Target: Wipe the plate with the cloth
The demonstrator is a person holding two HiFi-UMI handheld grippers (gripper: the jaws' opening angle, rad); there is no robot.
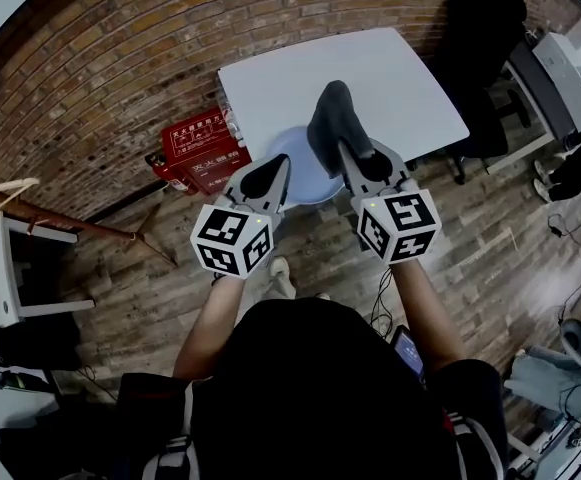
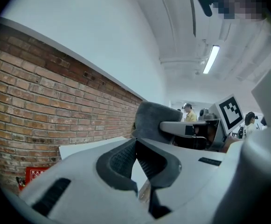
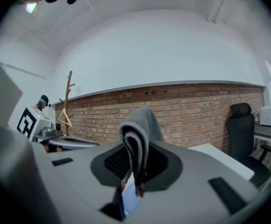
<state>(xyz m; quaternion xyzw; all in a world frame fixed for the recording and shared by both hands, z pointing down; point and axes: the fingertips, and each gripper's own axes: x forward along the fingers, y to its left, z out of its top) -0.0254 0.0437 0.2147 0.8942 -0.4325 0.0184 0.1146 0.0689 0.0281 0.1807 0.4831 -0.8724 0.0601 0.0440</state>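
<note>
- Grey cloth (image 1: 332, 118) is pinched in the right tongs (image 1: 342, 155) and stands up past the tips.
- Left tongs (image 1: 281, 165) are pressed together; nothing is seen between them.
- Plate (image 1: 305, 183) is seen below and between the 2 tongs, at the desk (image 1: 370, 78) edge.
- No cloth contact is seen. Wiping is judged not yet done.

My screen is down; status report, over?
Left gripper shut, nothing between its jaws. Right gripper shut on the grey cloth. Pale blue plate beneath both tips, at the table near edge. Nothing seen between cloth and plate.
</note>
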